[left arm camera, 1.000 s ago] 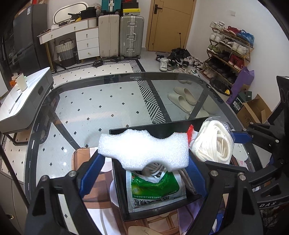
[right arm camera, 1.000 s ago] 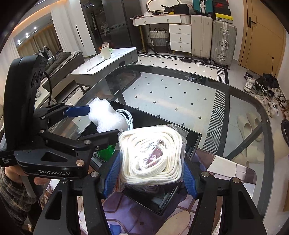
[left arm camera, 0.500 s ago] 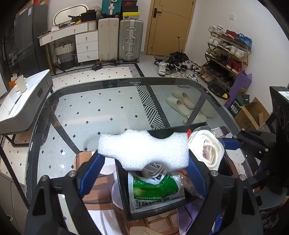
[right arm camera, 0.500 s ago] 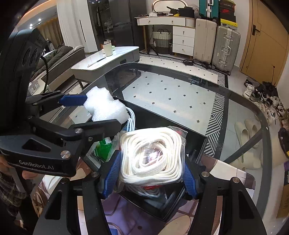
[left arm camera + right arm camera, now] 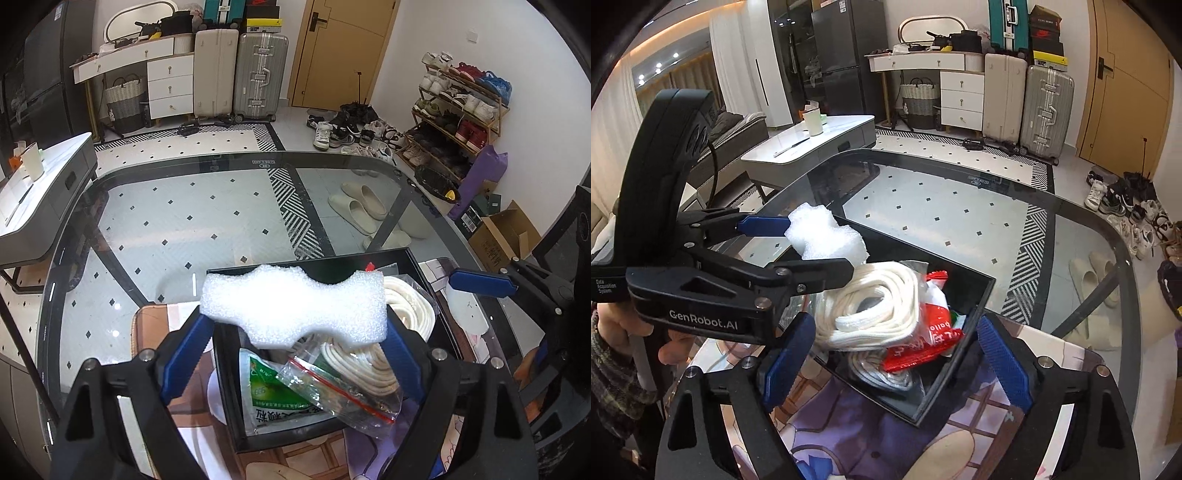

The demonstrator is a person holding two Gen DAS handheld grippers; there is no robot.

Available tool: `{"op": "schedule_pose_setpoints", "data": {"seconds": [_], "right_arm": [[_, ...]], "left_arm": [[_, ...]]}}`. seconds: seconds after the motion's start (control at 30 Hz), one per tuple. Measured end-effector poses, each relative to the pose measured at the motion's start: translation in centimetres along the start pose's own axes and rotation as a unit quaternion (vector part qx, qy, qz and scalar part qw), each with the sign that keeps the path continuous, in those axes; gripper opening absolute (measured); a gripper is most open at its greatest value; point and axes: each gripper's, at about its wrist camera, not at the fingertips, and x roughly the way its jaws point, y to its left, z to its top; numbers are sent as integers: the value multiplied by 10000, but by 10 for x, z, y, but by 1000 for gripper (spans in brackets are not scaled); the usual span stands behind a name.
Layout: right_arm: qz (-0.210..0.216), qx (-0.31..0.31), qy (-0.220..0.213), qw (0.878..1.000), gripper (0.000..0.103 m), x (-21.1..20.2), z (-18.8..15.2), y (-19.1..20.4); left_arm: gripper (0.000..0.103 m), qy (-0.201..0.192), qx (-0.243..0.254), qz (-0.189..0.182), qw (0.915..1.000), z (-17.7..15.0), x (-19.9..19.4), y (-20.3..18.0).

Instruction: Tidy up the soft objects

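My left gripper point(image 5: 293, 332) is shut on a white foam block point(image 5: 293, 304) and holds it above the black box point(image 5: 413, 267). The block also shows in the right wrist view point(image 5: 825, 234). A bagged coil of white rope point(image 5: 875, 308) lies in the black box point(image 5: 975, 299), on top of a red packet point(image 5: 927, 339). The rope point(image 5: 369, 362) also shows beside a green packet point(image 5: 273, 398) in the left wrist view. My right gripper point(image 5: 897, 358) is open and empty, its jaws wide apart over the box's near edge.
The box sits on a printed mat point(image 5: 857, 432) on a glass table point(image 5: 960, 206). A white side table point(image 5: 812, 144) stands to the left. Suitcases point(image 5: 240, 74), a dresser and a shoe rack point(image 5: 461, 107) line the far walls.
My right gripper has opened and let go of the rope coil, which now lies in the box. The gripper has drawn back. My left gripper still holds the foam block.
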Motion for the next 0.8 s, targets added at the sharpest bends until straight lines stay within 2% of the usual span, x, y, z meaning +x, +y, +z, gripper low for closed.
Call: {"op": "schedule_pose_setpoints", "data": {"seconds": [0.17,0.23,0.33,0.57,0.8], "right_arm": [[-40,200,-65,9998,93,-14,-11,-11],[-51,265,-77,9996,93,-17,-14,-15],[-74,342,-85,9994,93,-20,-19,-17],[-133,506,-300,9982,93,-30,-28,-18],[-136,537,-573,9968,94,-36,-31,-13]], "left_arm": [[90,65,136,-44,9999,-4,4,-7],[98,64,139,-86,9998,-6,3,-8],[103,66,197,-51,9998,-9,1,-10],[103,28,226,41,9997,-19,-6,-10],[103,-220,236,183,9993,-32,-19,-10]]}}
